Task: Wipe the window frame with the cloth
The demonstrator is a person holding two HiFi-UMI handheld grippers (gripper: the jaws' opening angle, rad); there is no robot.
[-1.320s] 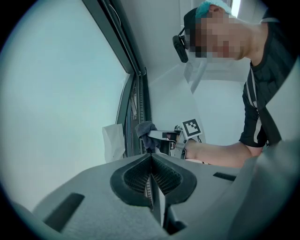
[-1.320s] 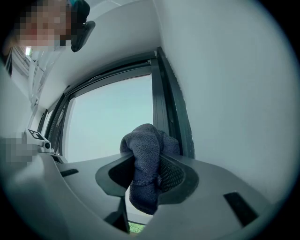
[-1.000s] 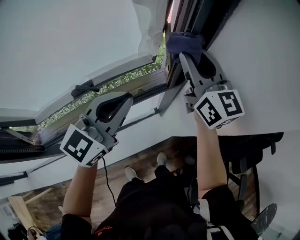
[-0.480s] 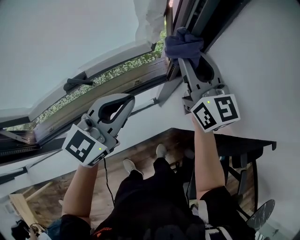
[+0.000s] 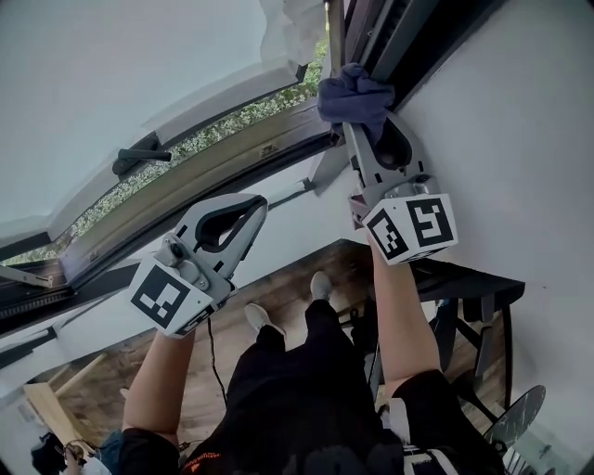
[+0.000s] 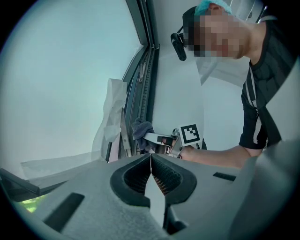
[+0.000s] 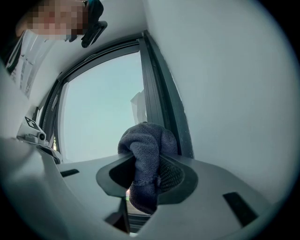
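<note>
A dark blue cloth (image 5: 354, 94) is bunched in my right gripper (image 5: 353, 122), which is shut on it and presses it against the dark window frame (image 5: 390, 42) at the top of the head view. From the right gripper view, the cloth (image 7: 147, 159) bulges out between the jaws beside the dark frame upright (image 7: 161, 101). My left gripper (image 5: 262, 200) hangs lower and to the left, away from the frame, shut with nothing in it. Its own view shows the closed jaws (image 6: 151, 157), and beyond them the cloth (image 6: 141, 131) and the right gripper (image 6: 161, 139).
The open window sash (image 5: 186, 167) angles away at the left with a black handle (image 5: 139, 155). A white curtain (image 5: 288, 28) hangs by the frame. A white wall (image 5: 520, 139) stands at the right. A dark desk (image 5: 473, 278) and wooden floor (image 5: 278, 301) lie below.
My right gripper and the cloth have slid a little left and down along the frame. The left gripper shifted slightly lower.
</note>
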